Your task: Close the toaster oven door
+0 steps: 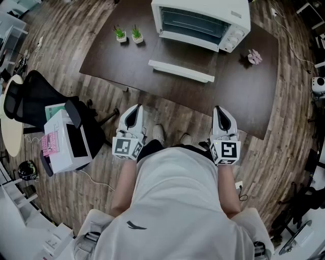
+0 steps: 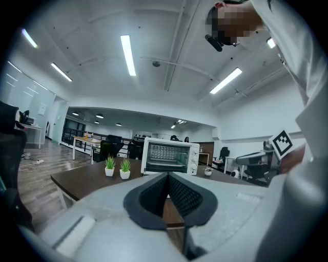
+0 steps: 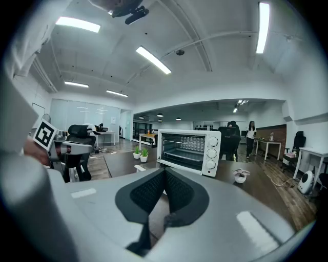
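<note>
White toaster oven door [image 1: 181, 71] hangs open well ahead; I hold left gripper [image 1: 134, 108] and right gripper [image 1: 219, 109] closed, empty, ready to push.

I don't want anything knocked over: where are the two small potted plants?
In the head view, the plants stand side by side toward the far left corner of the table, just left of the open toaster oven.

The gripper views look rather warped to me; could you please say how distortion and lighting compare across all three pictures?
Head view: barrel distortion curves the floorboards round the table; even light, toaster oven sharp. Left gripper view: dark fisheye corners, ceiling light strips blown out. Right gripper view: same vignette, toaster oven crisp.
</note>
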The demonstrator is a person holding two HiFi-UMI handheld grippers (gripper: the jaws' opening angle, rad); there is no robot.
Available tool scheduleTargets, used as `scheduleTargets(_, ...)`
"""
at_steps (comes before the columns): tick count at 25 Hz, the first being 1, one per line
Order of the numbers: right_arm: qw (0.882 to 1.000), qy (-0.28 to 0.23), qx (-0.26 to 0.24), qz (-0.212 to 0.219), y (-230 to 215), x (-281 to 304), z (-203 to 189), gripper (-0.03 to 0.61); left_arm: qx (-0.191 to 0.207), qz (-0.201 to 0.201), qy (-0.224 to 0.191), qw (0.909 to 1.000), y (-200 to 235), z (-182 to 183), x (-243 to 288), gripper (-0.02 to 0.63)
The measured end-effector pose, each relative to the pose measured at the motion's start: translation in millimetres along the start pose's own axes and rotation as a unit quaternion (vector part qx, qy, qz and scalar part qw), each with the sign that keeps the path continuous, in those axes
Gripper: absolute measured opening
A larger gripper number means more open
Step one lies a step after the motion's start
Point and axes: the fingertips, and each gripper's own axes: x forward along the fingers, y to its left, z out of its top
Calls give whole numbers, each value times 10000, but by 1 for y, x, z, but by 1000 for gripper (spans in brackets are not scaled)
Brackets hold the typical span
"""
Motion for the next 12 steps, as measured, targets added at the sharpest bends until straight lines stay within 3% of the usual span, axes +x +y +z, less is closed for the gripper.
scheduleTargets(12, 10000, -45, 83, -15, 2, 4, 0, 2, -23, -19, 38, 10000, 5, -2, 2, -3)
